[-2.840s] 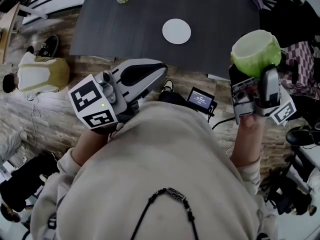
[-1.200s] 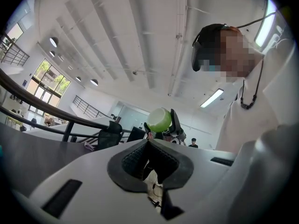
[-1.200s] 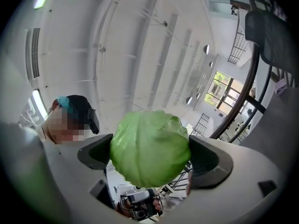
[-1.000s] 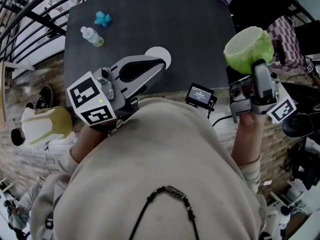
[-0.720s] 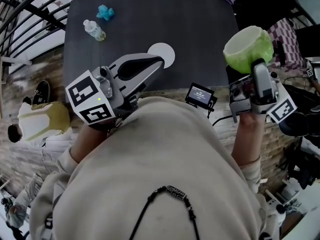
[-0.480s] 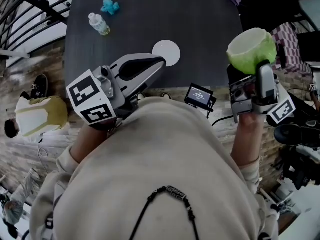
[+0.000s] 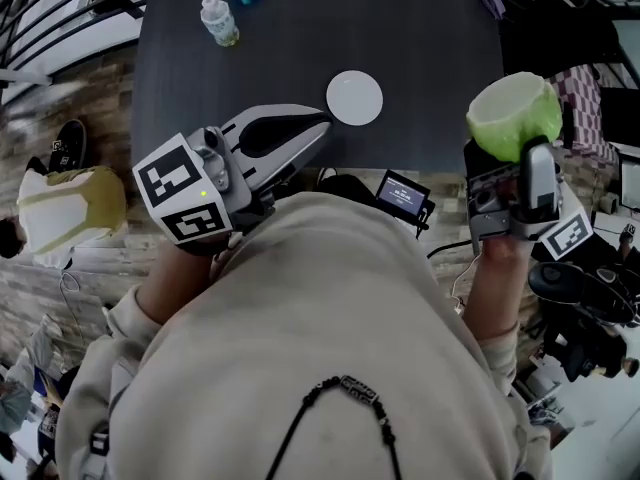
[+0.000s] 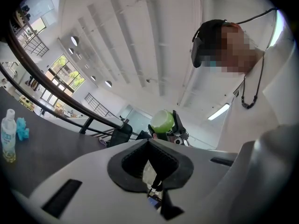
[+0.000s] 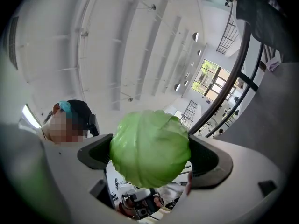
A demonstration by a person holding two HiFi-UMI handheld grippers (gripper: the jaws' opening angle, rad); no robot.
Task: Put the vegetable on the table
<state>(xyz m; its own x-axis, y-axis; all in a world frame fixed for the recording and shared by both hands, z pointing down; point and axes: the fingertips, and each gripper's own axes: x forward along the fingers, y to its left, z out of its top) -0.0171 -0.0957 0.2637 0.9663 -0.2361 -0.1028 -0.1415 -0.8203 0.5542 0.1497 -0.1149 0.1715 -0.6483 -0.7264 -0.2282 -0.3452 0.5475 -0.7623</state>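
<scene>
Both point upward: the right gripper (image 7: 516,146) clamps the cabbage (image 7: 513,114), the left gripper (image 7: 322,126) is closed on nothing.

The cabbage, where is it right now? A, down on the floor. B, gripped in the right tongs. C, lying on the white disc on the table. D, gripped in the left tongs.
B: the right gripper view shows the cabbage clamped between the jaws of the right tongs, and the head view shows it held up off the table.
</scene>
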